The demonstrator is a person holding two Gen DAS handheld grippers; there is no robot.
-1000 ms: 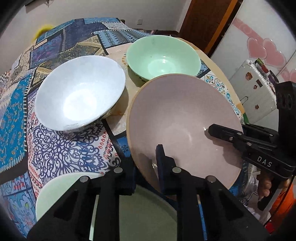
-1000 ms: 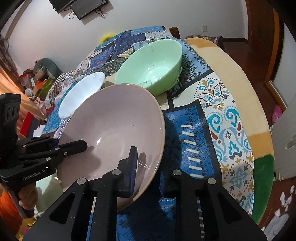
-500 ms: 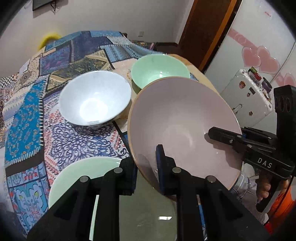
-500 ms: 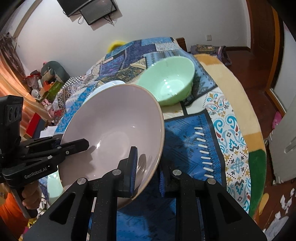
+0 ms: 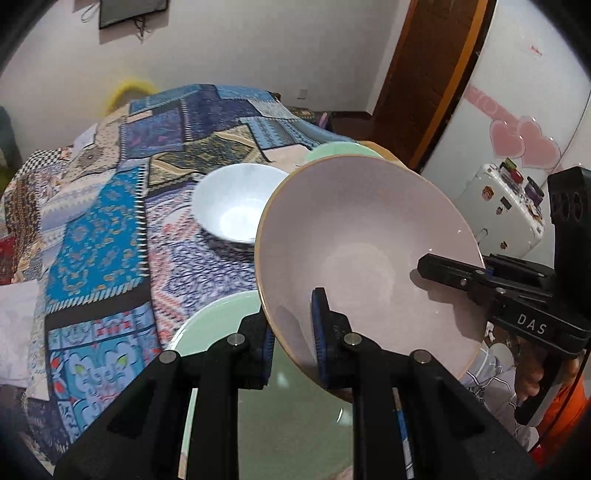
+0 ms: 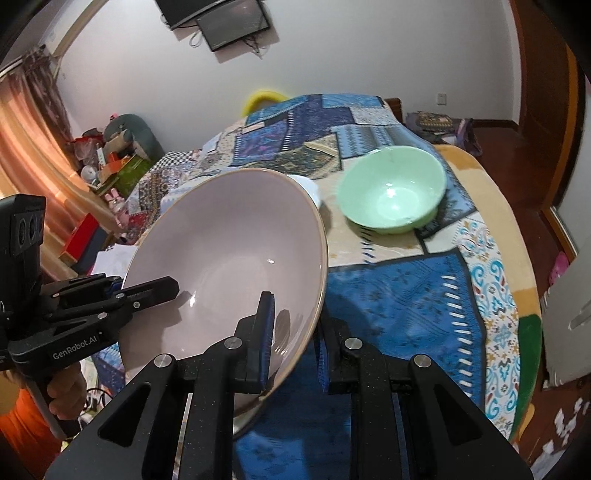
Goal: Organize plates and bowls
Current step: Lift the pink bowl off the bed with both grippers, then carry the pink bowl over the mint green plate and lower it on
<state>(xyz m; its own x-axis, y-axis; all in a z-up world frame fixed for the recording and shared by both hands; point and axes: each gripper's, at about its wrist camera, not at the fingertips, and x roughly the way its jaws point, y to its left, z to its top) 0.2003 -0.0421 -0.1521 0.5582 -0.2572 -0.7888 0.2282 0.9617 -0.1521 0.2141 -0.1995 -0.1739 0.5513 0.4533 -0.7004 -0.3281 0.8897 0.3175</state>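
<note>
**Q:** Pink bowl — held where, and by which tongs?

**A:** Raised above the patterned tablecloth, tilted, gripped on two sides. Left gripper clamped on the near rim, one pad inside the bowl, the other outside. Right gripper clamped the same way on the opposite rim. Both closed on the bowl.

**Q:** Seen only from the left wrist?

**A:** Pale green plate on the cloth, directly under the left tongs and the raised bowl. White bowl in full, just beyond the pink rim. Right gripper entering from the right, marked "DAS". White suitcase against the wall.

**Q:** And only from the right wrist?

**A:** Green bowl in full, resting on the cloth, well apart from the pink bowl; from the left wrist, only a sliver of its rim behind the pink bowl. White bowl nearly hidden here. Wall-mounted screen overhead, orange curtain at left.
</note>
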